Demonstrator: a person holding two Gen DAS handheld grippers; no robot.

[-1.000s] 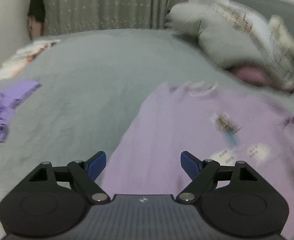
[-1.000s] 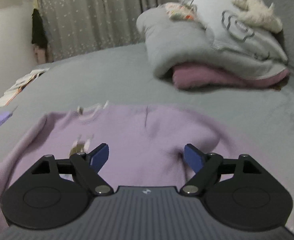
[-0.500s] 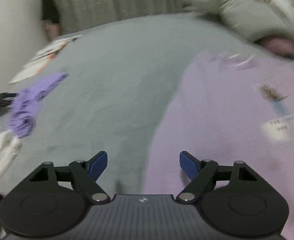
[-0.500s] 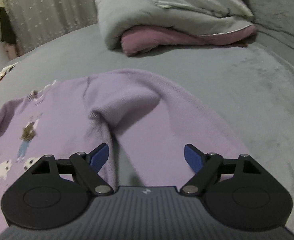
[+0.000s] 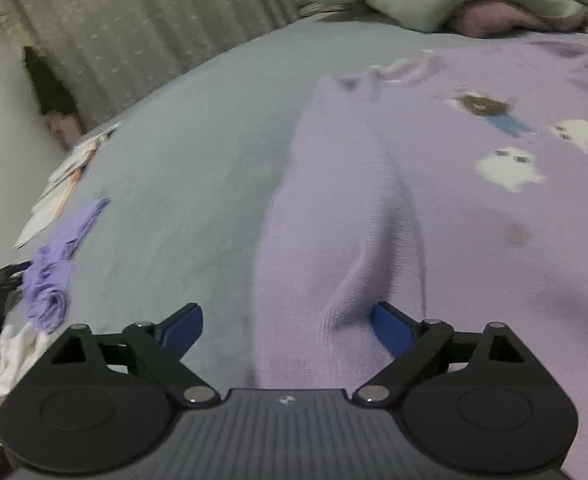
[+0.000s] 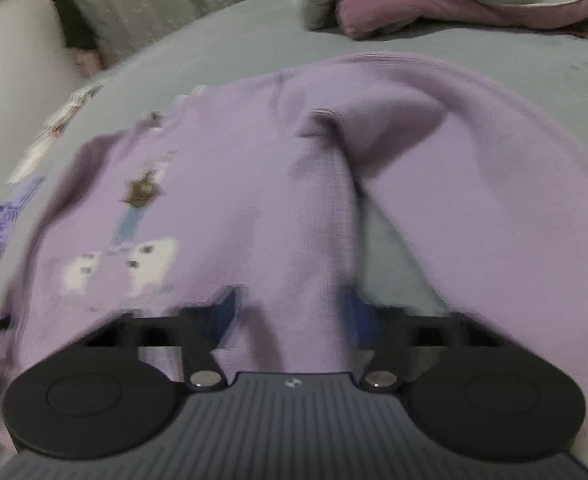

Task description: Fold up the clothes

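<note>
A lilac sweater (image 5: pixel 453 220) with a small figure and white ghost shapes lies face up on the grey bed (image 5: pixel 194 180). My left gripper (image 5: pixel 288 320) hovers low over its left edge. The jaws stand wide and are closing slightly, with the sweater's edge and a wrinkle between them and no grip. In the right wrist view, the sweater (image 6: pixel 234 184) has its right sleeve bent out to the side. My right gripper (image 6: pixel 292 304) is closing on a raised fold of the sweater's side, and the blurred blue fingertips (image 6: pixel 351 304) pinch it.
Folded grey and pink bedding (image 6: pixel 453 0) is piled at the head of the bed. A crumpled violet cloth (image 5: pixel 50 280), a white cloth (image 5: pixel 10 360) and some papers (image 5: pixel 66 176) lie along the left edge. A curtain (image 5: pixel 134 40) hangs behind.
Both grippers sank closer to the sweater. The right one slid over the sweater's side by the sleeve and its jaws narrowed onto a fold. The left view rolled and moved over the left edge.
</note>
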